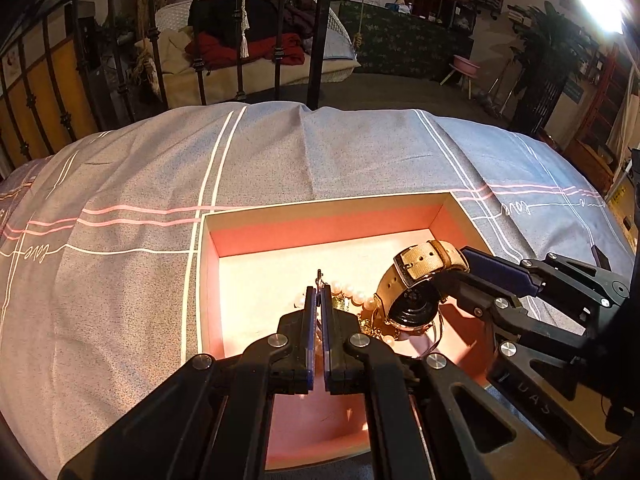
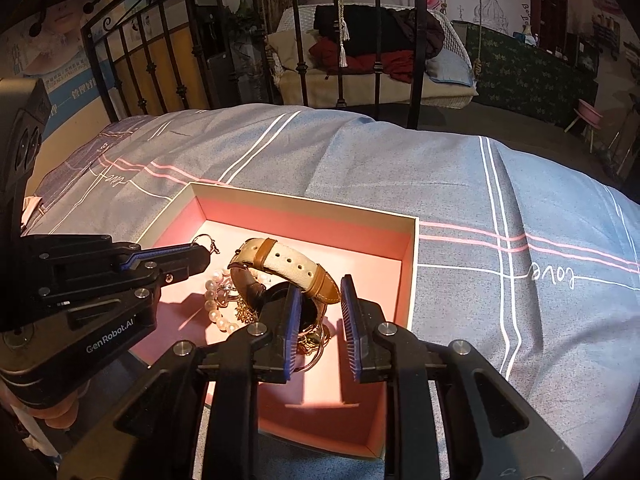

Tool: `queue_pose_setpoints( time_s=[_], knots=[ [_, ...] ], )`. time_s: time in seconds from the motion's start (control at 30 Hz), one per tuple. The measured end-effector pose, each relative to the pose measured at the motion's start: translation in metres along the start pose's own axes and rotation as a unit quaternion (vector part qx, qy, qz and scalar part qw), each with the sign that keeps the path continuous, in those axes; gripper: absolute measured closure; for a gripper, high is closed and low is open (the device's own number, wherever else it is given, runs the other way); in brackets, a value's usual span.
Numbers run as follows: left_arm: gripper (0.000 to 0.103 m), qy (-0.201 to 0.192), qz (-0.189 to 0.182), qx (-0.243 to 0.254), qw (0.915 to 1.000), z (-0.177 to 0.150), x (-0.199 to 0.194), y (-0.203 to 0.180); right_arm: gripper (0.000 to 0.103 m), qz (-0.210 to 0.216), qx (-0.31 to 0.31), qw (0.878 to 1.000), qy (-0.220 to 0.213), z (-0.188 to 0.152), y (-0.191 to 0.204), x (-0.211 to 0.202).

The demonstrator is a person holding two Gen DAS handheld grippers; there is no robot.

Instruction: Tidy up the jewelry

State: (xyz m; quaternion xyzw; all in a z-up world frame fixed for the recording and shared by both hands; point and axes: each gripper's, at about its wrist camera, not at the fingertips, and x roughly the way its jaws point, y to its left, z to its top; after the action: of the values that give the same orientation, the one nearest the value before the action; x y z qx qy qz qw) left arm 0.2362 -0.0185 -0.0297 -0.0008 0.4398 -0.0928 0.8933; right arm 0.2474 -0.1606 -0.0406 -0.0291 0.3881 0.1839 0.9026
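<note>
A pink-lined open box (image 1: 320,206) (image 2: 412,264) lies on the bed. Inside it lie a pearl bracelet (image 1: 356,294) (image 2: 212,300), gold jewelry (image 2: 244,314) and a watch (image 1: 416,280) (image 2: 288,266) with a beige strap. My left gripper (image 1: 319,292) (image 2: 206,250) is shut on a thin metal clasp or chain at its tips, over the pearls. My right gripper (image 2: 320,292) (image 1: 464,264) is partly open around the watch; the strap end lies between its pads, and I cannot tell if they touch it.
A grey-blue striped bedsheet (image 1: 120,280) (image 2: 520,320) covers the bed around the box. A black metal bed frame (image 1: 320,32) (image 2: 376,40) stands at the far edge, with a swing bed and furniture beyond.
</note>
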Motion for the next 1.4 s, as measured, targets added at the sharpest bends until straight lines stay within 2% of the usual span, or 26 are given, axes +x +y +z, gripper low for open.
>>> queue_pose_setpoints(
  time_s=[0.03,0.1,0.13,0.27,0.3,0.33,0.37,0.53,0.6,0.67,0.73,0.87,0.93,1.0,1.1,1.4],
  knots=[
    [0.097,-0.001,0.001,0.0,1.0,0.0,-0.001,0.0,0.064,-0.003,-0.002,1.0,-0.002,0.0,0.001,-0.002],
    [0.082,-0.005,0.004,-0.001,1.0,0.001,-0.004,0.0,0.055,-0.009,-0.01,1.0,-0.009,-0.001,0.003,-0.006],
    [0.074,-0.009,0.007,-0.001,0.9999,0.001,-0.006,-0.001,0.053,-0.011,-0.013,1.0,-0.011,-0.001,0.004,-0.008],
    [0.062,-0.02,0.016,-0.009,0.9996,0.003,-0.015,0.001,0.047,-0.023,-0.018,0.999,-0.018,-0.002,0.004,-0.015],
    [0.059,-0.022,0.017,-0.015,0.9995,0.003,-0.017,0.004,0.037,-0.03,-0.02,0.999,-0.022,-0.002,0.004,-0.018],
    [0.049,-0.026,0.017,-0.021,0.9993,0.004,-0.02,0.006,0.027,-0.037,-0.022,0.999,-0.026,-0.004,0.004,-0.02],
    [0.043,-0.031,0.02,-0.025,0.999,0.004,-0.023,0.007,0.026,-0.04,-0.024,0.998,-0.029,-0.006,0.004,-0.023],
    [0.037,-0.047,0.023,-0.024,0.9984,0.005,-0.037,0.005,0.026,-0.041,-0.034,0.998,-0.034,-0.017,0.009,-0.032],
    [0.035,-0.058,0.018,-0.018,0.998,0.003,-0.046,0.0,0.026,-0.032,-0.041,0.997,-0.059,-0.023,0.015,-0.044],
    [0.03,-0.086,0.007,-0.013,0.9962,-0.003,-0.063,-0.007,0.024,-0.03,-0.057,0.993,-0.098,-0.033,0.024,-0.062],
    [0.027,-0.131,0.006,-0.01,0.9913,-0.011,-0.087,-0.014,0.012,-0.048,-0.08,0.985,-0.145,-0.045,0.034,-0.081],
    [0.019,-0.216,0.001,0.002,0.9765,-0.036,-0.133,-0.024,0.012,-0.07,-0.096,0.971,-0.206,-0.07,0.045,-0.11],
    [0.016,-0.241,0.004,0.006,0.9705,-0.049,-0.149,-0.026,0.006,-0.073,-0.084,0.967,-0.228,-0.079,0.044,-0.121],
    [0.013,-0.258,0.007,0.007,0.966,-0.062,-0.159,-0.027,0.006,-0.077,-0.067,0.964,-0.246,-0.089,0.041,-0.132],
    [0.007,-0.271,0.014,0.007,0.9624,-0.078,-0.168,-0.027,0.006,-0.088,-0.046,0.957,-0.272,-0.1,0.036,-0.146],
    [0.007,-0.273,0.028,0.003,0.9617,-0.093,-0.169,-0.023,0.006,-0.1,-0.02,0.949,-0.298,-0.106,0.025,-0.16]
  ],
)
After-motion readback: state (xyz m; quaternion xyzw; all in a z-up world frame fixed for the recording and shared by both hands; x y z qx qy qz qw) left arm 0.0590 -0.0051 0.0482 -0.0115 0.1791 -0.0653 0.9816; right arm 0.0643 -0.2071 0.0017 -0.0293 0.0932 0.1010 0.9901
